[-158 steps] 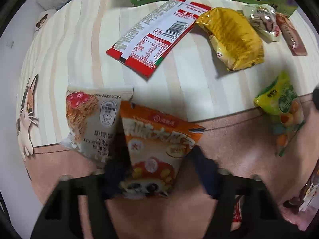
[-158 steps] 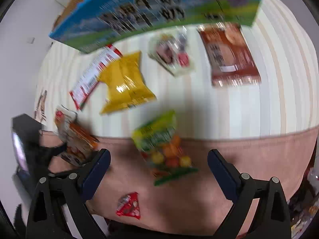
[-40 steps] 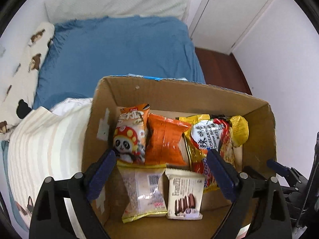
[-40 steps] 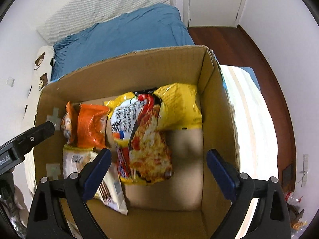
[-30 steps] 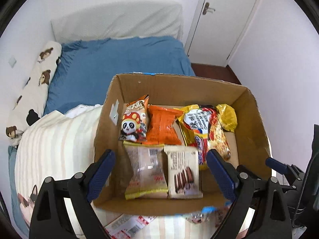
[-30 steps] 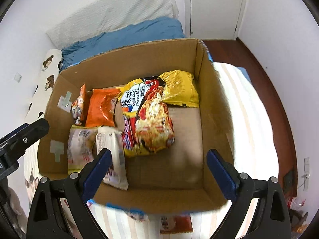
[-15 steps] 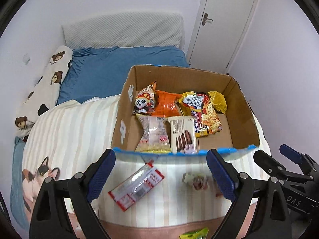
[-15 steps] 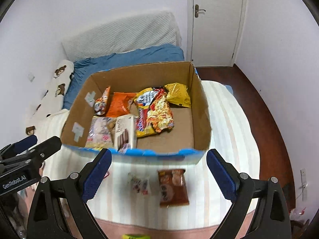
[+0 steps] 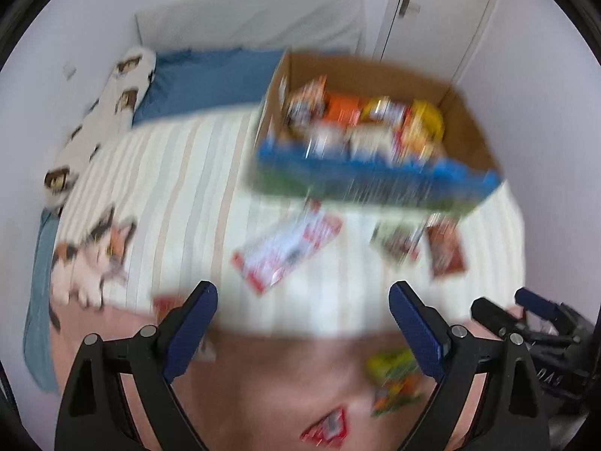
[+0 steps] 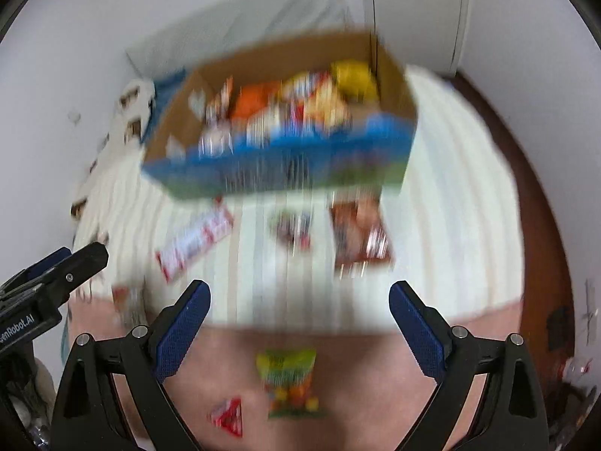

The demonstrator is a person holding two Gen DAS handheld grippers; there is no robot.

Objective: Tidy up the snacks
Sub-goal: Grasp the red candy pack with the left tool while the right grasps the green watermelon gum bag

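Cardboard, blue-printed along its near wall, is what sits ahead of me: the box (image 9: 375, 173) on the striped blanket (image 9: 169, 188), with several packets already lying inside it, though blur smears them into orange, yellow and white patches. Both my tools are empty. My left gripper (image 9: 302, 323) has its jaws spread wide with nothing between them, and my right gripper (image 10: 298, 323) stands just as wide and just as bare. The snacks not yet put away lie on the bed in front of the box: a long red-and-white packet (image 9: 287, 251), a small pale wrapper (image 10: 293, 231) and a brown packet (image 10: 360, 236) near the box wall, and closer to me, on the pink band of the blanket, a green-and-yellow candy bag (image 10: 289, 383), a small red triangular packet (image 10: 227, 413) and another little packet (image 9: 165, 306) by my left fingertip. I judge I am between placements, choosing the next pickup. The candy bag lies squarely between my right fingers, so it seems the natural target: come down over it, close on its crinkly middle and not a loose edge, then carry it to the bare floor at the right of the box.
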